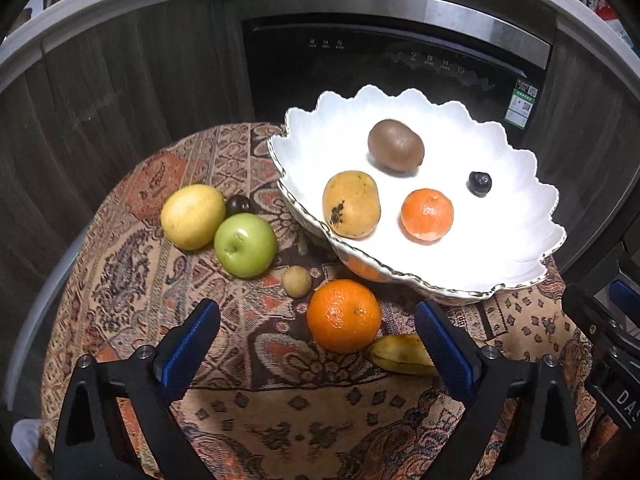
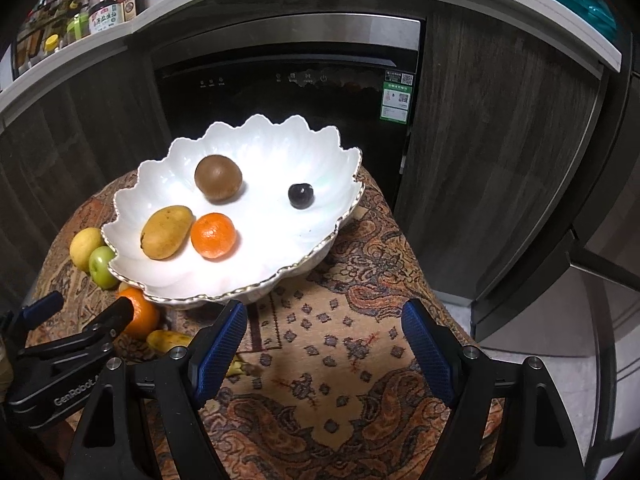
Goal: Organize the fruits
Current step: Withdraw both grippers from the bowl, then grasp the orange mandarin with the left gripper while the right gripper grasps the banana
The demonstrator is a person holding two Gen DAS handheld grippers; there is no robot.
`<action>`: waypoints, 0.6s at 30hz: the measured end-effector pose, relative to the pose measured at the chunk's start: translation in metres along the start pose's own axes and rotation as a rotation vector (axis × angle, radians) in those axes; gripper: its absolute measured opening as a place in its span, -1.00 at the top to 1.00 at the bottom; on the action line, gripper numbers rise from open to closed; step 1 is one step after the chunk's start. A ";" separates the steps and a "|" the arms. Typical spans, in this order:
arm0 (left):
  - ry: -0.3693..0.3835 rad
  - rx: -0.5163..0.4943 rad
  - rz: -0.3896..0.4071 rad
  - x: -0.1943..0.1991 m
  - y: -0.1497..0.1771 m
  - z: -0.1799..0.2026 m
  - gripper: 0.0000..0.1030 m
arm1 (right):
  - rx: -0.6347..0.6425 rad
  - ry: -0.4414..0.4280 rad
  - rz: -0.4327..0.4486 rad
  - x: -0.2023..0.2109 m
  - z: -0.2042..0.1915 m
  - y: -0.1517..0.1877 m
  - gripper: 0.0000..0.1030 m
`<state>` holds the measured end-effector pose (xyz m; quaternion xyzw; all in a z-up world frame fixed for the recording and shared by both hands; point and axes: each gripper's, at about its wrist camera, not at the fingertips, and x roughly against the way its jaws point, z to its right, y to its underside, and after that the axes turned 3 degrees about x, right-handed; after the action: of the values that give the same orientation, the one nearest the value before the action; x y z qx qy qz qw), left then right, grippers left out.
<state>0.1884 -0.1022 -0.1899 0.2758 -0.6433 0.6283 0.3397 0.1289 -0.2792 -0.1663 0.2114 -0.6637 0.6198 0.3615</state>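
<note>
Left hand-held gripper (image 1: 318, 334) spread wide, empty, lined up on the orange (image 1: 344, 315) for bowl (image 1: 500, 272) duty; right hand-held gripper (image 2: 324, 346) likewise released, holding nothing.

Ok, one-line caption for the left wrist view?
Open left tool poised over an orange on the patterned cloth, beside a white scalloped bowl holding four fruits.

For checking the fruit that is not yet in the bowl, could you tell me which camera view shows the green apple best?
The left wrist view: the green apple lies in full sight on the cloth, beside the yellow fruit. In the right wrist view, the apple is small near the left edge, partly hidden behind the white bowl.
</note>
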 end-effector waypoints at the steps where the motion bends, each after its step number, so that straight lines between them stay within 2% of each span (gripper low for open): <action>1: -0.002 0.002 -0.001 -0.002 0.001 0.001 -0.88 | -0.003 0.000 0.000 -0.001 0.001 0.000 -0.56; 8: -0.009 0.015 -0.010 -0.015 0.004 0.005 -0.83 | -0.019 0.002 -0.007 -0.011 0.004 0.003 -0.56; 15: -0.001 0.023 -0.031 -0.028 0.006 0.008 -0.43 | -0.025 -0.012 -0.028 -0.020 0.003 0.007 -0.56; 18: 0.005 0.035 -0.038 -0.031 0.007 0.010 -0.39 | -0.022 -0.016 -0.030 -0.021 0.002 0.006 -0.56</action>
<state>0.2014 -0.1136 -0.2185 0.2921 -0.6260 0.6336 0.3482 0.1375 -0.2838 -0.1856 0.2224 -0.6700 0.6052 0.3679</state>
